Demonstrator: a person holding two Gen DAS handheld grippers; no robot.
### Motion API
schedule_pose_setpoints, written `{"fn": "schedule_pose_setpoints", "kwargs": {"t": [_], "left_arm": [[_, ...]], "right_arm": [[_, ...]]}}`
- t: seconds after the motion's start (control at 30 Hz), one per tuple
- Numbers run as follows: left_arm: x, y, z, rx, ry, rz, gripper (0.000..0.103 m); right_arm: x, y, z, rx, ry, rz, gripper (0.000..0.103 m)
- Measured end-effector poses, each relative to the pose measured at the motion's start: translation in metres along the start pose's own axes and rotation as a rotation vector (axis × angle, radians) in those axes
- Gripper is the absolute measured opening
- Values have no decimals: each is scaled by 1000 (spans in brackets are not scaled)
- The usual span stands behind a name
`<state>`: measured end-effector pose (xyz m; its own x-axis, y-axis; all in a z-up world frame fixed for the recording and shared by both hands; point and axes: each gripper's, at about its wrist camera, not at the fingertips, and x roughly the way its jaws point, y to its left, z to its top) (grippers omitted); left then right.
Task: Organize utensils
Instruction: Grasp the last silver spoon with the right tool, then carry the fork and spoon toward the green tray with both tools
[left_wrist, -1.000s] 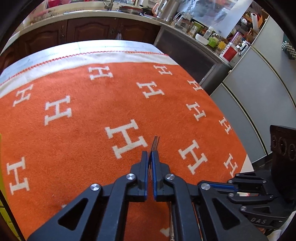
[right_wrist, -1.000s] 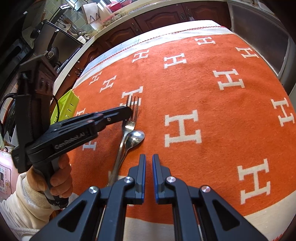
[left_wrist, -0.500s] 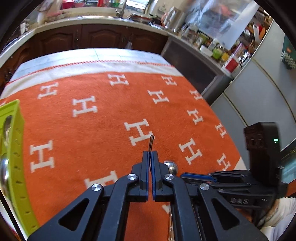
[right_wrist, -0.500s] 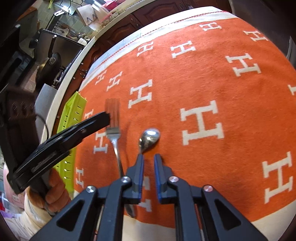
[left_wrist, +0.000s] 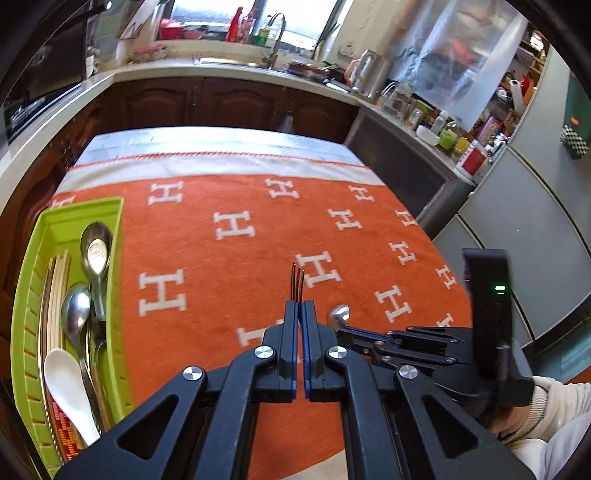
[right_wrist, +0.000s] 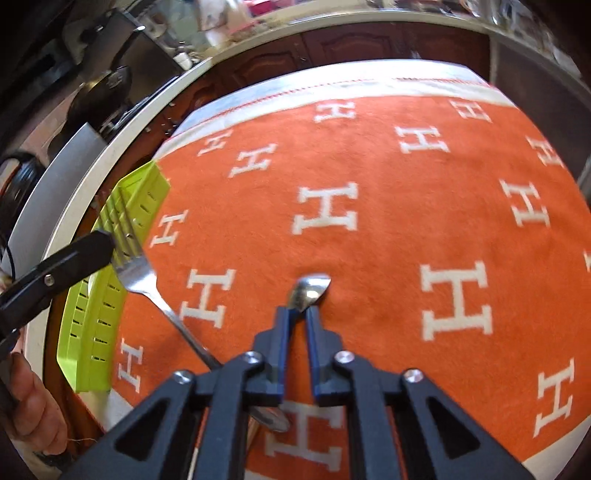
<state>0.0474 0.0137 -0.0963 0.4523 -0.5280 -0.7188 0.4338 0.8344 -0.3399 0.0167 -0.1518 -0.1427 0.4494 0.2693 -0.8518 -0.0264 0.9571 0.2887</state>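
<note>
a lime green tray (left_wrist: 117, 236) is sitting at the left edge of the table (left_wrist: 229, 142), on the orange blanket (left_wrist: 229, 280) patterned with white h letters. inside it, two metal spoons (left_wrist: 96, 247) and a white spoon (left_wrist: 68, 384) are lying lengthwise beside a bundle of pale chopsticks (left_wrist: 55, 295). just right of the tray, the left gripper (left_wrist: 299, 308) is holding a fork (left_wrist: 297, 284), its fingers (left_wrist: 290, 321) pressing together on the neck with the tines poking out ahead; in the right wrist view the fork (right_wrist: 147, 284) is hanging above the blanket, tines over the tray's wall (right_wrist: 99, 306) and handle slanting down toward the camera. further right, the right gripper (right_wrist: 297, 314) is reaching a small metal spoon (right_wrist: 308, 290) lying on the blanket near the table's front edge. its fingers (right_wrist: 280, 332) are standing slightly apart on either side of the spoon's neck, with the bowl showing just past the tips; whether they are pinching it i cannot tell.
</note>
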Motion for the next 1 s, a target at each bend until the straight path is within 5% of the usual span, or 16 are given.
{"fn": "schedule_pose_setpoints", "kwargs": {"t": [0.53, 1.0], "left_arm": [[72, 22, -25, -175, 176, 0, 3], [83, 34, -20, -221, 135, -63, 6]], "right_arm": [[0, 26, -9, -106, 6, -2, 2], [-2, 26, -11, -126, 7, 3, 2]]}}
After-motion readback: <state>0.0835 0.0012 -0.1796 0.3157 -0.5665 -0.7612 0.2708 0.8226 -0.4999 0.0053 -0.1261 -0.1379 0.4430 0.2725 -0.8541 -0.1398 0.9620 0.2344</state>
